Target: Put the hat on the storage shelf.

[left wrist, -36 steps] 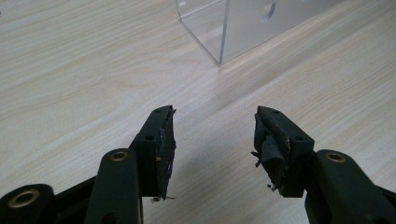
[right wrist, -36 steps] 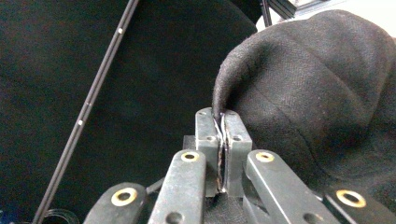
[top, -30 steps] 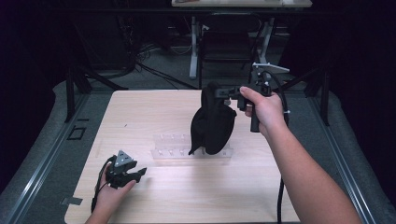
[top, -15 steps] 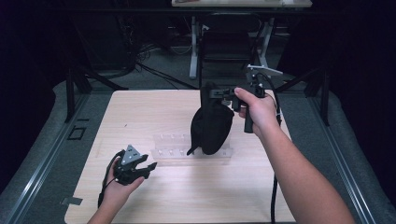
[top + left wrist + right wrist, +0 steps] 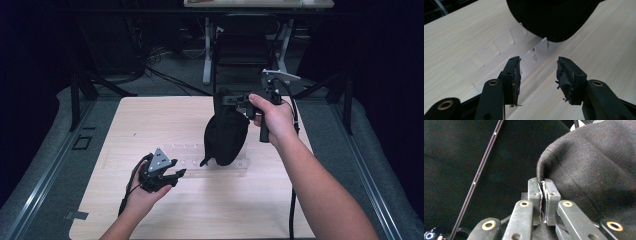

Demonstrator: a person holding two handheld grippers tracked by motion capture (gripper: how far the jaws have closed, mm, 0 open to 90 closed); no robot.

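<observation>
Cloth bag [image 5: 226,136] apparently above rack [image 5: 187,156], left tongs [image 5: 176,173] in front.

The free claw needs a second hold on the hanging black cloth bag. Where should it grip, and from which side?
Probably the bag's low rounded bottom edge, from the left claw's side: the right claw pinches its top, so it hangs free above the clear tray.
</observation>
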